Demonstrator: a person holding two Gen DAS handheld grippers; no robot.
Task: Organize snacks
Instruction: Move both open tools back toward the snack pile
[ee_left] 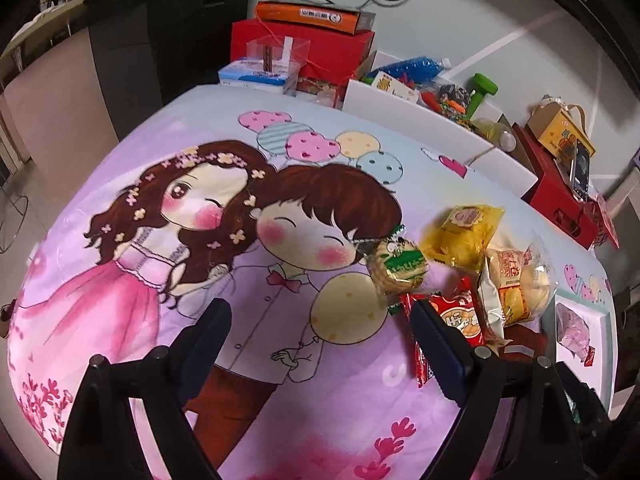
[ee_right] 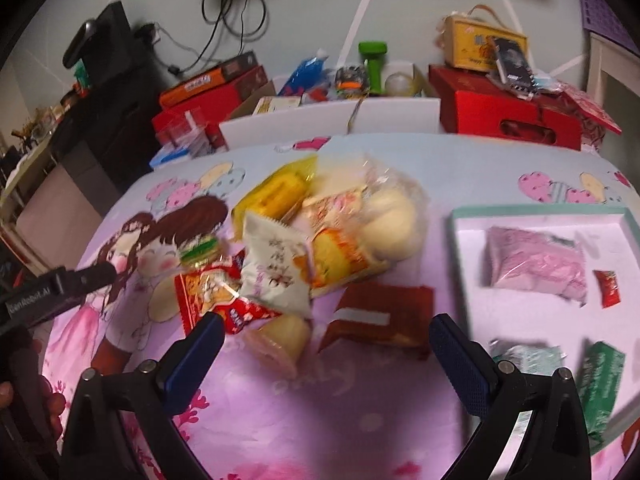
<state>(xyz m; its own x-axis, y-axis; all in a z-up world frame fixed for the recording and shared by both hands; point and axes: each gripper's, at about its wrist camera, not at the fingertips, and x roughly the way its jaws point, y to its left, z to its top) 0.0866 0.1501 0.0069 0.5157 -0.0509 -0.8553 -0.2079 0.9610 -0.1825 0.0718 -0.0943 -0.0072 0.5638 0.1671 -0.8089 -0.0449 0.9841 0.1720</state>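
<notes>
A pile of snack packets lies on the cartoon-print cloth: a yellow packet (ee_right: 276,194), a clear bag of buns (ee_right: 384,216), a white packet (ee_right: 276,270), a red packet (ee_right: 216,296), a jelly cup (ee_right: 280,338) and a brown packet (ee_right: 380,320). A white tray (ee_right: 468,264) at right holds a pink packet (ee_right: 536,266), a small red packet (ee_right: 608,288) and green packets (ee_right: 600,376). My right gripper (ee_right: 324,344) is open above the jelly cup and brown packet. My left gripper (ee_left: 320,324) is open and empty over the cloth, left of the red packet (ee_left: 456,316) and a green-label cracker packet (ee_left: 396,268).
Behind the table stand red boxes (ee_right: 508,116), a white-walled box of toys (ee_right: 328,124), a yellow carton (ee_right: 476,44) and black furniture at left (ee_right: 100,120). My left gripper's finger (ee_right: 80,278) shows at the left of the right wrist view.
</notes>
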